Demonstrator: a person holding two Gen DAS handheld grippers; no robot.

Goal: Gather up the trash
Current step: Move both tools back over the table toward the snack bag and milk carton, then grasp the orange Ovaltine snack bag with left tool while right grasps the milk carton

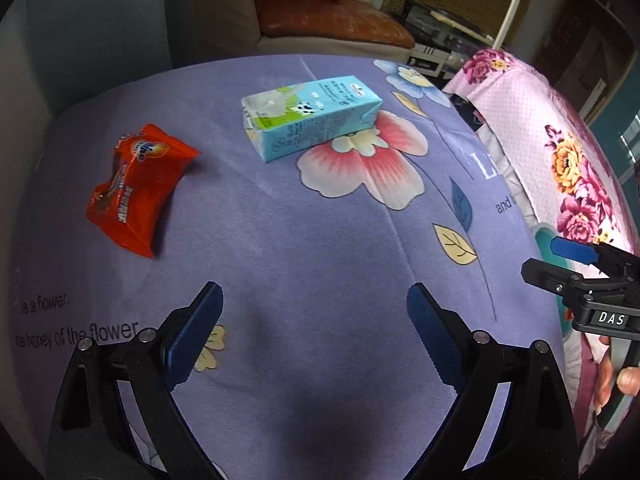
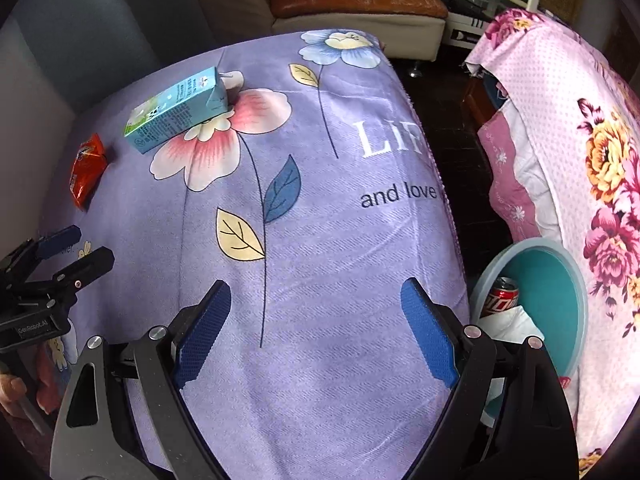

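A light blue milk carton (image 1: 310, 116) lies on its side on the purple flowered cloth (image 1: 320, 240), far ahead of my left gripper (image 1: 316, 332). An orange-red snack packet (image 1: 134, 188) lies to the carton's left. My left gripper stands open over bare cloth with nothing between its pads. My right gripper (image 2: 316, 332) is open too, empty, above the cloth near its right edge. Carton (image 2: 178, 110) and packet (image 2: 86, 168) show far to the upper left in the right wrist view. A teal bin (image 2: 560, 300) right of the cloth holds a red can (image 2: 500, 296) and white paper (image 2: 508, 324).
A pink flowered cover (image 2: 580, 140) drapes over furniture on the right, beside the bin. A brown-cushioned sofa (image 1: 332, 28) stands beyond the cloth's far edge. The dark floor gap (image 2: 452, 128) runs between cloth and pink cover. A hand (image 1: 624, 380) holds the right gripper's handle.
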